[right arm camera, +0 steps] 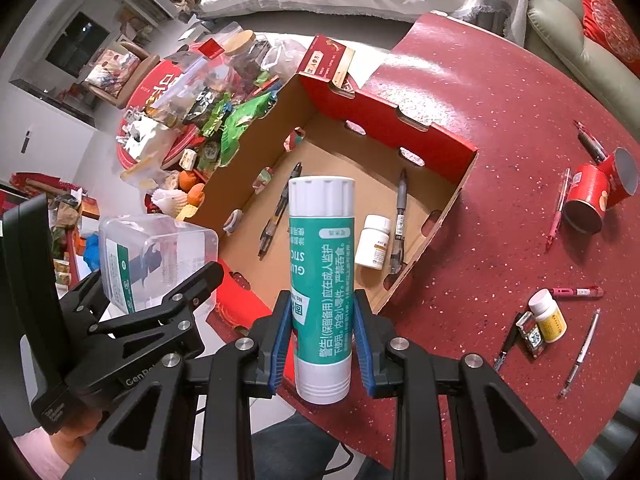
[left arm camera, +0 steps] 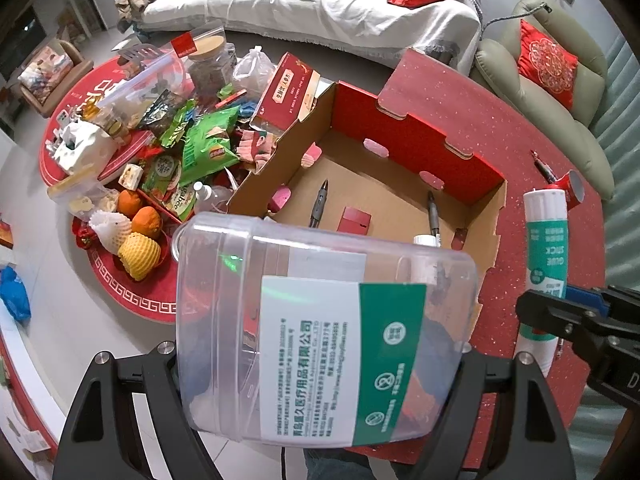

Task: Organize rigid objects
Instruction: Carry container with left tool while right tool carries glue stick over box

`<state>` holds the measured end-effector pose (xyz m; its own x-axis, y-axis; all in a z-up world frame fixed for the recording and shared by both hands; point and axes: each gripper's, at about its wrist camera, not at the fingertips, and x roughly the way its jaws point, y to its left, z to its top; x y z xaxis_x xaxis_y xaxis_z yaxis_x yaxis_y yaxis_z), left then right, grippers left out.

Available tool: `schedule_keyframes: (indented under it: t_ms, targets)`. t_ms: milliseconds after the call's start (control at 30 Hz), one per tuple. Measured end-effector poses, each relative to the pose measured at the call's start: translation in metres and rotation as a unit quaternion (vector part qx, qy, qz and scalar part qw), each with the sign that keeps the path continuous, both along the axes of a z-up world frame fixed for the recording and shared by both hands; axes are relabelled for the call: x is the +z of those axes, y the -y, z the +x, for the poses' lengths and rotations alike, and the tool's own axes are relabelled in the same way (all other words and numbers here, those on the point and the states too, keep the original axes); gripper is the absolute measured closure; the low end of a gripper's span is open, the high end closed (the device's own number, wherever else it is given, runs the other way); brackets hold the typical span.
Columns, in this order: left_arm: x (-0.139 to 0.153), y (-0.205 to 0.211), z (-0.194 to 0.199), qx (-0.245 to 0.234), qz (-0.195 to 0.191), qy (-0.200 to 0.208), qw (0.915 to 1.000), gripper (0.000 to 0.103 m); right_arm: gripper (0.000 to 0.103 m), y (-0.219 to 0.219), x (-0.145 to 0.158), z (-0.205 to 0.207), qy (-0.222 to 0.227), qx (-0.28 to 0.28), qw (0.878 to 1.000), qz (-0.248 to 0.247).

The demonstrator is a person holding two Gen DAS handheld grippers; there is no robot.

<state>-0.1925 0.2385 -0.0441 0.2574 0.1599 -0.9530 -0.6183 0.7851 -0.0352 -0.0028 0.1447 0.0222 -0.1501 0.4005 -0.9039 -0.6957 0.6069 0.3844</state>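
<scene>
Behind the red speckled table (right arm camera: 480,92), a white-covered bed (left arm camera: 320,4) and a pale armchair (left arm camera: 560,92) can be seen. At the left, snack packets and fruit (left arm camera: 144,220) are piled on a red tray. Just right of them, a clear plastic jar (left arm camera: 320,320) is clamped widely between the fingers of the left gripper (left arm camera: 320,356), above the near corner of the cardboard box (right arm camera: 460,208). Two pens and a small white bottle (right arm camera: 374,242) are already lying in the box. A glue stick (right arm camera: 322,280) is held upright in the right gripper (right arm camera: 322,340), just before the box. Further right, a red can (right arm camera: 596,196), a yellow-labelled bottle (right arm camera: 548,320) and several pens remain on the table, so the task is judged partly done.
</scene>
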Motion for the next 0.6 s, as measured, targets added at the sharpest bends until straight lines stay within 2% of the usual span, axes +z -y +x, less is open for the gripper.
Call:
schedule_keyframes:
  t_ms: [600]
  targets:
    - [-0.014, -0.015, 0.013, -0.006, -0.007, -0.006, 0.9999, 0.019, 0.072, -0.013, -0.008, 0.009, -0.005, -0.004, 1.000, -0.015]
